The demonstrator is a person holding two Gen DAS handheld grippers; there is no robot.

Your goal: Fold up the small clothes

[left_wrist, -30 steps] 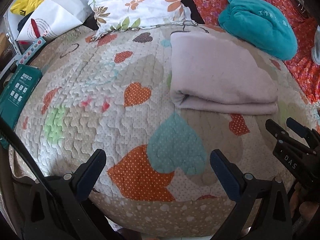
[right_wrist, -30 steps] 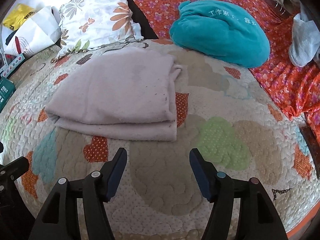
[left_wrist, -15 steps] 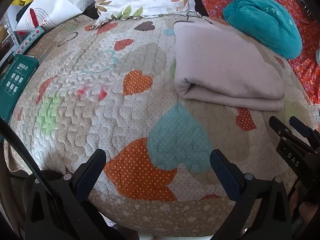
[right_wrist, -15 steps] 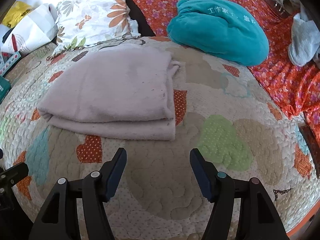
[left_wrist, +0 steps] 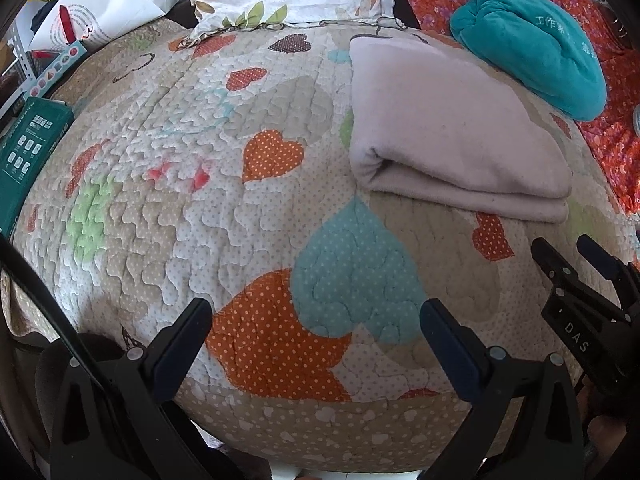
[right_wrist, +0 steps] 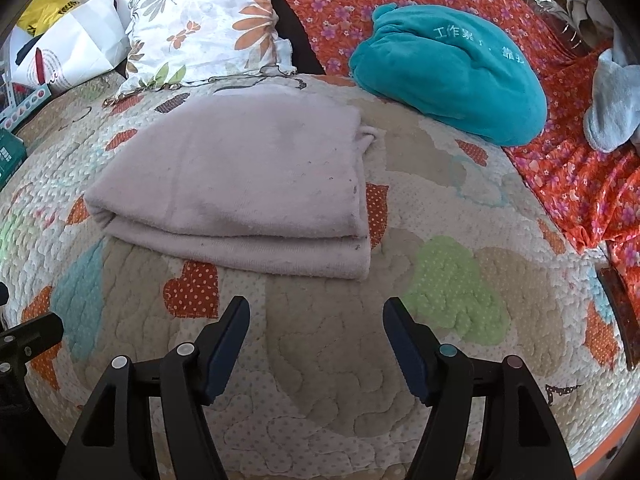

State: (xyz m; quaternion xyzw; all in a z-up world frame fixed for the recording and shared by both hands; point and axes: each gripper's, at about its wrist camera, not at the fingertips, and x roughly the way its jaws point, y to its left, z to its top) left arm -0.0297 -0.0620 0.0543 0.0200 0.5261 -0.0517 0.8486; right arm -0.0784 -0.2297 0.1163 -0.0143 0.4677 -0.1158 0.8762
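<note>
A pale pink folded cloth (left_wrist: 456,136) lies flat on the heart-patterned quilt (left_wrist: 240,200), in the right half of the left wrist view. In the right wrist view it (right_wrist: 240,184) lies left of centre, ahead of the fingers. My left gripper (left_wrist: 316,320) is open and empty, over the quilt's near edge, well short of the cloth. My right gripper (right_wrist: 316,316) is open and empty, just short of the cloth's near folded edge. The right gripper also shows at the right edge of the left wrist view (left_wrist: 576,252).
A teal plush cloth bundle (right_wrist: 448,72) lies behind the pink cloth on an orange floral sheet (right_wrist: 580,184). A floral pillow (right_wrist: 208,24) sits at the back. A white bag (left_wrist: 100,12) and a green box (left_wrist: 28,148) lie at the left. A grey garment (right_wrist: 612,108) lies far right.
Both grippers have drawn back slightly towards the near edge of the quilt; the pink cloth sits a little farther up in both views. Both stay open.
</note>
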